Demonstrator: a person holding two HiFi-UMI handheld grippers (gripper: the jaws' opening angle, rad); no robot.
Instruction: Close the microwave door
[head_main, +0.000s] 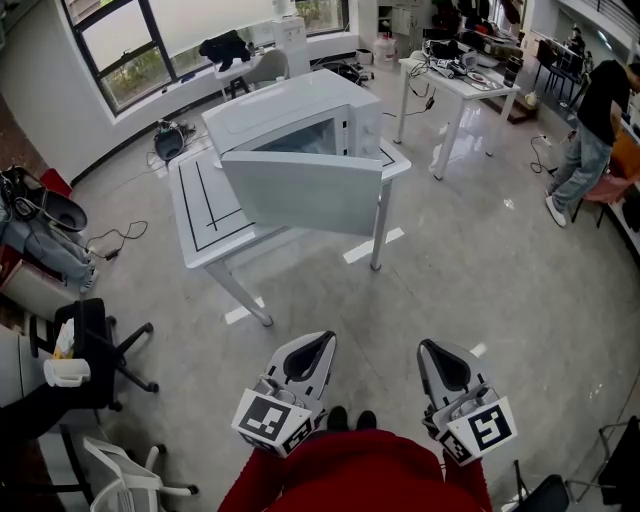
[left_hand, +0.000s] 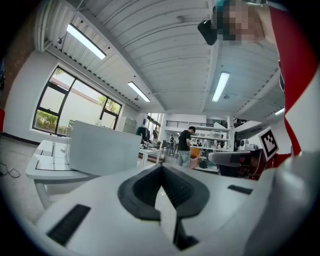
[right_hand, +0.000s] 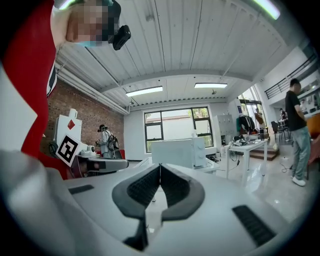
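The left gripper (head_main: 320, 345) and right gripper (head_main: 432, 352) are hanging clenched, empty. Well ahead of them the microwave (head_main: 290, 115) is sitting on a white table (head_main: 200, 225), its door (head_main: 305, 190) standing open toward them, with floor (head_main: 420, 290) lying between. A chair (head_main: 100, 345) is standing left of the left gripper.

The open door (head_main: 303, 192) hides most of the inside of the microwave (head_main: 290, 108), and the right edge cuts a bystander (head_main: 600, 105)

Your head camera looks steeply down over left gripper (head_main: 318, 350) and right gripper (head_main: 435, 356) to the microwave (head_main: 300, 140) on its table (head_main: 195, 205), well ahead. Each gripper camera sits close behind its jaws, tilted upward; both also catch that microwave, far off.
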